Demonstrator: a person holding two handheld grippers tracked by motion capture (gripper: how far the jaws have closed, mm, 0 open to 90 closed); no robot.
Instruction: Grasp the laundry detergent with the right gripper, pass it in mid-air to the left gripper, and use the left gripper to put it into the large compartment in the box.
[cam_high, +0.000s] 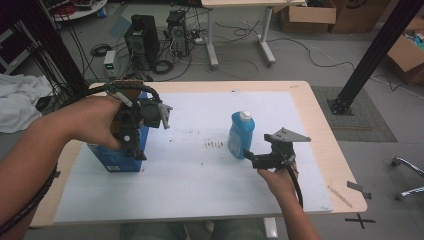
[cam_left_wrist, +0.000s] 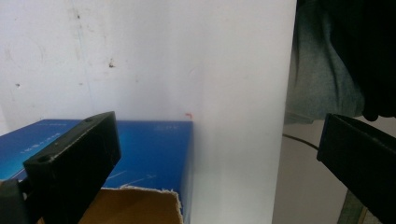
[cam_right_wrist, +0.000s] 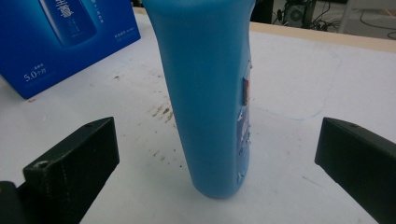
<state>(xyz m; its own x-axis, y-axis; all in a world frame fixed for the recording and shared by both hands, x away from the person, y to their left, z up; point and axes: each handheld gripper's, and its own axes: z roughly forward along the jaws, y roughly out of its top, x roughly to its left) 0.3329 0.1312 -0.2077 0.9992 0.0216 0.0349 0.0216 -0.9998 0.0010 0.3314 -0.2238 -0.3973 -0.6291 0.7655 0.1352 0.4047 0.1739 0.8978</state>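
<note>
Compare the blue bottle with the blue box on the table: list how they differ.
The blue bottle is slim and rounded with a white cap; the blue box is squarish and wider. The bottle is capped, while the box's top is torn open, showing brown cardboard. The bottle stands mid-table in front of the open right claw, untouched; the box sits near the table's left edge under the open left claw. Both are blue and upright on the white mat.

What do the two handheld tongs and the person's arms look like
Both tongs, left tongs and right tongs, are black with blocky flat jaws; each carries a grey three-cornered plate and trails a black cable. The forearms are bare, no sleeves showing.
</note>
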